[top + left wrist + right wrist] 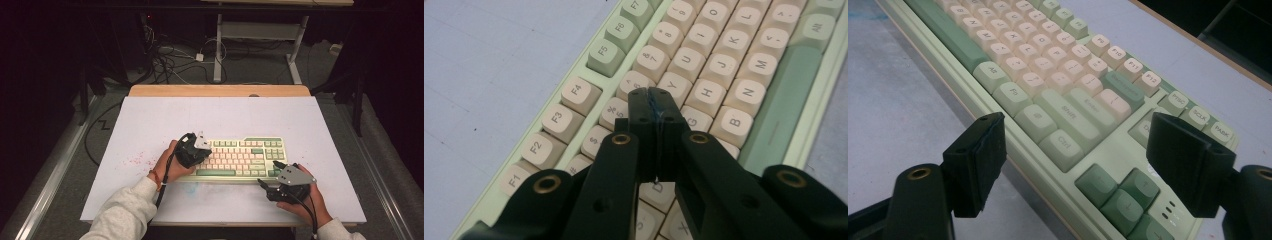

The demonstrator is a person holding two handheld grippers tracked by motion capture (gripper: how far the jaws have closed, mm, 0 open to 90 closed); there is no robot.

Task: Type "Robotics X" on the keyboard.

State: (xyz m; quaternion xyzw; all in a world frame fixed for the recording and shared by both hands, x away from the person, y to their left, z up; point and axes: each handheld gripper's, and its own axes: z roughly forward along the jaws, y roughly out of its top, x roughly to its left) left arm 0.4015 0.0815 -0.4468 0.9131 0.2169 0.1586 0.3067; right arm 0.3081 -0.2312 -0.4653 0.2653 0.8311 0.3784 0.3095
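A pale green keyboard (pixel 247 157) with cream and green keys lies on the white table top (pixel 220 115). My left gripper (pixel 200 150) hovers over the keyboard's left half, held in a hand. Its jaws are shut with nothing between them, the tips (pixel 653 107) just above the cream keys (pixel 676 82) near the G and the number row. My right gripper (pixel 267 181) rests at the keyboard's front right corner, jaws spread wide. Its pads (pixel 979 155) flank the arrow keys (pixel 1120 192) and the Ctrl key (pixel 1064 141) without touching them.
The white table top has bare room behind and to the left of the keyboard, with faint red specks (pixel 135 161) at its left front. A wooden edge (pixel 220 90) runs along the far side. Cables (pixel 170 60) and table legs (pixel 218 50) lie on the floor beyond.
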